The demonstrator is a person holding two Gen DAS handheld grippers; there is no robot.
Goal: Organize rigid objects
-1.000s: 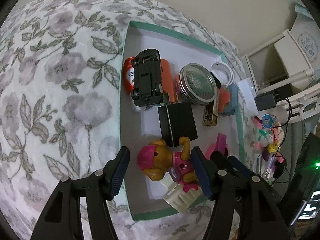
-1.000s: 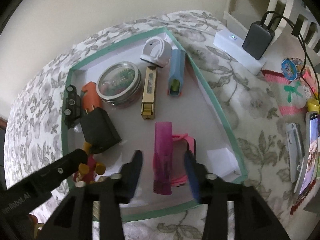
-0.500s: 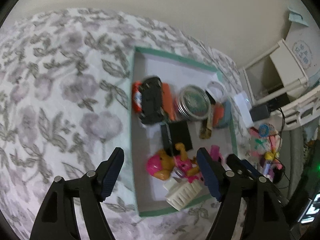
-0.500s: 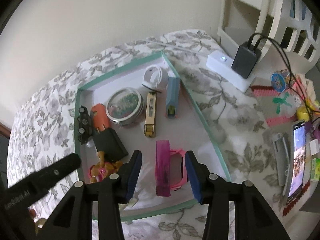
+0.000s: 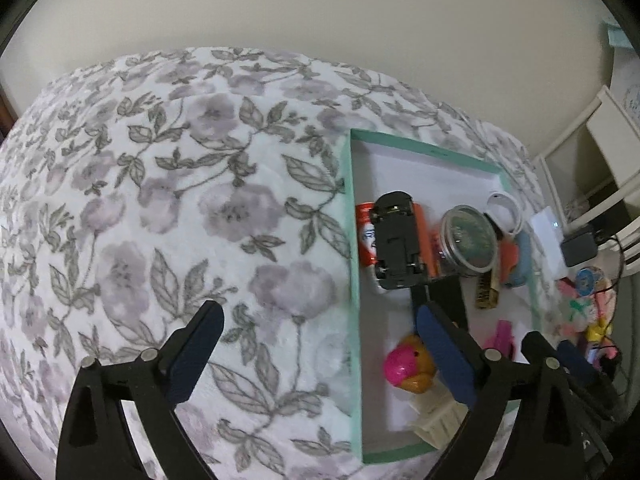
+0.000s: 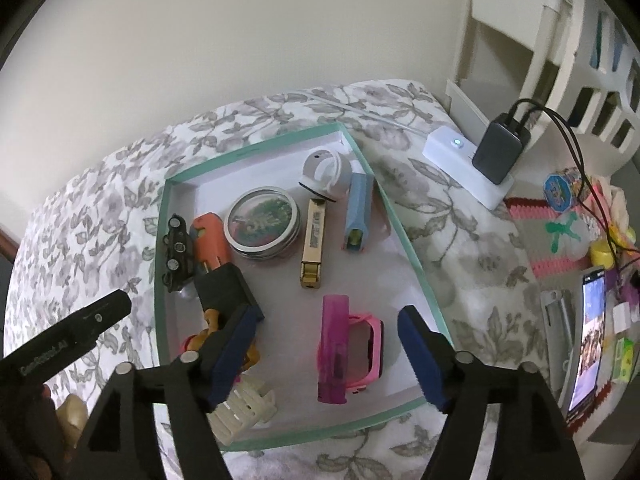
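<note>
Currently, state as seen:
landmark: green-rimmed tray (image 6: 416, 256) (image 5: 354, 240), lying on the floral bedspread (image 5: 168, 200) (image 6: 472, 232)
left claw (image 5: 320, 354): jaws wide apart, just been opening, nothing between them; one finger over the bedspread outside the tray's rim, the other over the tray's inside
right claw (image 6: 328, 356): jaws spread, just been opening, clamping nothing; pads stand either side of the pink items, clear of both
pink lighter (image 6: 333, 354): flat in the tray, near its front rim, between the right claw's fingers
pink watch (image 6: 366, 354): touching the lighter's side, same spot
dog figure (image 5: 408, 364): in the tray by its front corner, partly hidden behind the left claw's finger
cream clip (image 6: 244, 408): in the tray, just beside the figure, at the front rim
black box (image 6: 224, 288): mid-tray, behind the figure
toy car (image 5: 396, 246): wheels up, against the tray's side rim, resting on the orange can (image 6: 208, 240)
round tin (image 6: 262, 228): next to the can, tray centre-back
gold lighter (image 6: 314, 248): beside the tin
blue holder (image 6: 358, 212): next to the gold lighter, along the tray's far side rim
white round gadget (image 6: 326, 174): tray's back corner
power strip (image 6: 468, 168): off the tray, on the bed edge, black charger (image 6: 502, 152) plugged in
</note>
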